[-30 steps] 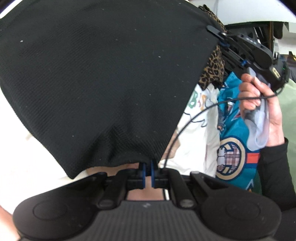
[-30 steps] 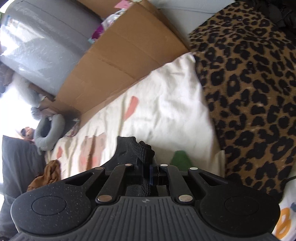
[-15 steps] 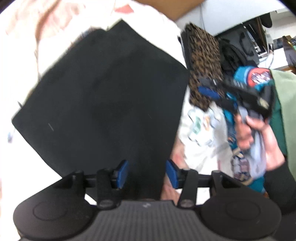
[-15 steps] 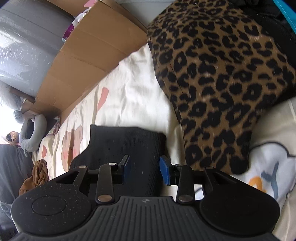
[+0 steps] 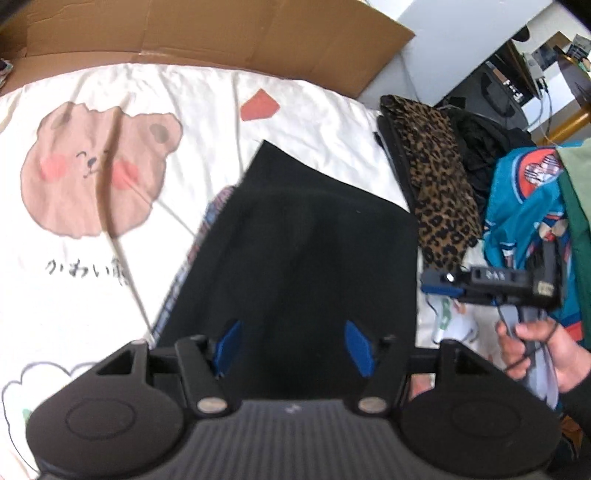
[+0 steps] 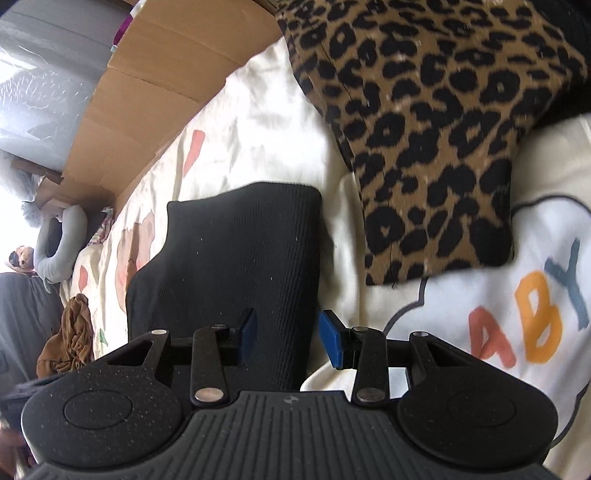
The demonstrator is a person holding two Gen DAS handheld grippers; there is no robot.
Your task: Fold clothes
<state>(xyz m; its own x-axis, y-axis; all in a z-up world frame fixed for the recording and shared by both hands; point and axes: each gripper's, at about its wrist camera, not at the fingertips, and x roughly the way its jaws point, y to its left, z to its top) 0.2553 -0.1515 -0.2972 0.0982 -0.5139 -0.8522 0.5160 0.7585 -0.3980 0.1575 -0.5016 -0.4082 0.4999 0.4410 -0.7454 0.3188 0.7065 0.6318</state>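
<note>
A folded black ribbed garment (image 5: pixel 299 254) lies flat on the white printed bed sheet (image 5: pixel 92 266). My left gripper (image 5: pixel 293 345) hovers above its near edge with its jaws opening, and nothing sits between the blue pads. In the right wrist view the same black garment (image 6: pixel 236 269) lies on the sheet, and my right gripper (image 6: pixel 288 334) is over its near right edge, jaws opening, pads clear of the cloth. The right gripper (image 5: pixel 439 282) also shows in the left wrist view, held by a hand (image 5: pixel 532 347) at the garment's right side.
A folded leopard-print garment (image 6: pixel 436 122) lies to the right of the black one. A teal printed garment (image 5: pixel 524 206) and dark clothes are heaped further right. Flattened cardboard (image 5: pixel 221 29) lines the far edge of the bed. A brown crumpled cloth (image 6: pixel 72 339) lies at the left.
Both grippers let go of the black garment and their jaws opened. The garment dropped from hanging in front of the left camera to lying flat on the sheet. The left gripper rose and pulled back.
</note>
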